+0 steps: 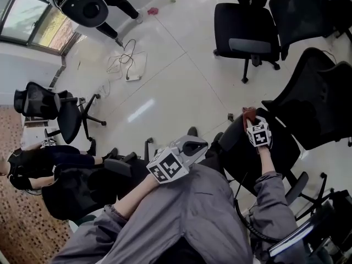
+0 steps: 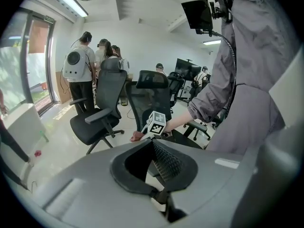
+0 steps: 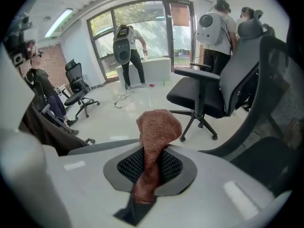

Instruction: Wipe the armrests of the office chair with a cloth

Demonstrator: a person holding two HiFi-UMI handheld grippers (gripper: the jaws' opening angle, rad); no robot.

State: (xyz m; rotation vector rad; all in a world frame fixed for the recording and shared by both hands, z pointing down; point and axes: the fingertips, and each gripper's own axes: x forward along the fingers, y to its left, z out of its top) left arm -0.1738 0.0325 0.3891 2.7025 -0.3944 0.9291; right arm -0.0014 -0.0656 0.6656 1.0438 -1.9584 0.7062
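Note:
My right gripper (image 1: pixel 251 121) (image 3: pixel 149 167) is shut on a reddish-brown cloth (image 3: pixel 156 127) (image 1: pixel 248 113), which sticks up out of the jaws in a folded lump. The gripper hangs over the left side of a black mesh office chair (image 1: pixel 308 111) right in front of me. In the left gripper view the cloth (image 2: pixel 137 136) sits low beside that chair's seat, close to its grey armrest (image 2: pixel 197 126); I cannot tell if they touch. My left gripper (image 1: pixel 194 146) (image 2: pixel 152 163) is held over my lap, open, with nothing between its jaws.
Another black chair with grey armrests (image 1: pixel 245 32) stands farther out on the glossy floor. At the left sit a small chair (image 1: pixel 60 111) and a seated person (image 1: pixel 33 161). Cables (image 1: pixel 126 59) lie on the floor. People (image 2: pixel 83 70) stand by the glass doors.

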